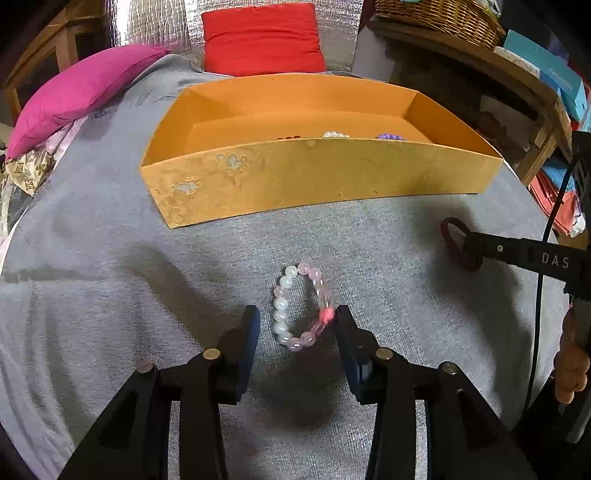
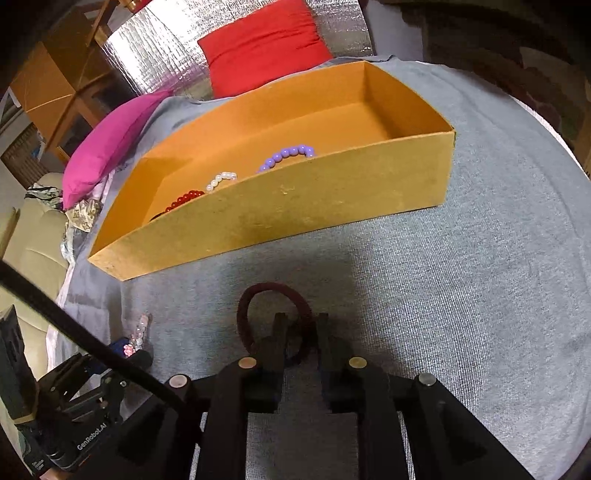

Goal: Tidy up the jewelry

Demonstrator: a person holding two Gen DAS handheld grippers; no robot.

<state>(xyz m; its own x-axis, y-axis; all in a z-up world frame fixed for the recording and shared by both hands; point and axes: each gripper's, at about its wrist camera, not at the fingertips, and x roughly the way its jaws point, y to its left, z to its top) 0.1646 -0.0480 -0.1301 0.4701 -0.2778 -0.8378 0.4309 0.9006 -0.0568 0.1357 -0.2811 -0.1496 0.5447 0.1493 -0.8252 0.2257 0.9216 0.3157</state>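
A grey cloth covers the surface, so loose pieces stay put. On it the orange box sits open-topped within reach of both tongs; inside lie a red bead bracelet, a white pearl bracelet and a purple bead bracelet. The right tongs are clamped on a dark maroon band, likely bound for the box. The left tongs stand spread around the pink and white bracelet, which lies on the cloth.

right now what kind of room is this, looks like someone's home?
Most likely a lived-in home room, a bedroom or living room. The orange box sits on a grey cloth with a red cushion and a magenta pillow behind, and a wicker basket on a wooden shelf.
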